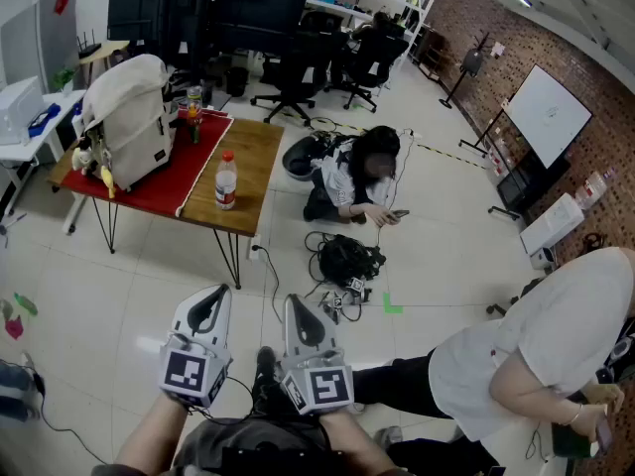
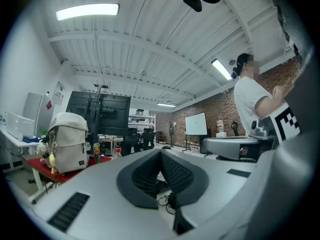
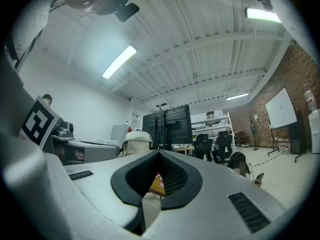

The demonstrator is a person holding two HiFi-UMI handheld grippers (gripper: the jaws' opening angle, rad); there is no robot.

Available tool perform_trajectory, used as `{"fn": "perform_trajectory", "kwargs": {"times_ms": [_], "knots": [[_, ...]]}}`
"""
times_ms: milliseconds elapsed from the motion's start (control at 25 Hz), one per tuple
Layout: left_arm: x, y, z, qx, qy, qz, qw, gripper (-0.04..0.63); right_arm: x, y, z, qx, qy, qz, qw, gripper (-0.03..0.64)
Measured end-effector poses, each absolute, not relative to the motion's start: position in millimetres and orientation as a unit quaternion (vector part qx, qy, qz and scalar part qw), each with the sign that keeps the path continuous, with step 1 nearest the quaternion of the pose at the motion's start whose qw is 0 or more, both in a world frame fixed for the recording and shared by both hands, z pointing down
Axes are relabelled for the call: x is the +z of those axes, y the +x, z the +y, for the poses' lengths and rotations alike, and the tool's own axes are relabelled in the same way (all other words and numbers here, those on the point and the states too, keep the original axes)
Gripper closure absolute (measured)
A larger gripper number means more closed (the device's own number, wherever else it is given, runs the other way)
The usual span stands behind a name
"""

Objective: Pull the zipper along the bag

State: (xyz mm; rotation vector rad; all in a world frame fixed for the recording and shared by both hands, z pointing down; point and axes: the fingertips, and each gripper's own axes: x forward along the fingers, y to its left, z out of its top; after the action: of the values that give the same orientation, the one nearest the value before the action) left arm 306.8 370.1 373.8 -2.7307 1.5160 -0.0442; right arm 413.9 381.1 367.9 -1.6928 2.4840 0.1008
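A cream backpack stands upright on the red cloth at the left end of a wooden table, far ahead of me; it also shows in the left gripper view as the backpack and in the right gripper view as the backpack. Both grippers hang close to my body, well short of the table. My left gripper is shut with nothing between its jaws, tips meeting at the left gripper. My right gripper is likewise shut and empty, seen as the right gripper.
A plastic bottle stands on the bare wood of the table. A person sits on the floor beyond a black bag with cables. Another person in a white shirt crouches at right. Office chairs stand behind.
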Motion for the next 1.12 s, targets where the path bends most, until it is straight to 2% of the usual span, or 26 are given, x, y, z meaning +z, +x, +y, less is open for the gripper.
{"fn": "perform_trajectory", "kwargs": {"times_ms": [400,1120], "knots": [[367.4,331.4,249.8,-0.012,-0.864,0.503,0.012,0.569,363.1,438.8,248.6,0.034,-0.539,0.837,0.090,0.601],[333.2,360.9,1.1,0.001,-0.832,0.555,0.019,0.569,343.4,479.5,-20.9,0.026,-0.493,0.865,0.086,0.601]]}}
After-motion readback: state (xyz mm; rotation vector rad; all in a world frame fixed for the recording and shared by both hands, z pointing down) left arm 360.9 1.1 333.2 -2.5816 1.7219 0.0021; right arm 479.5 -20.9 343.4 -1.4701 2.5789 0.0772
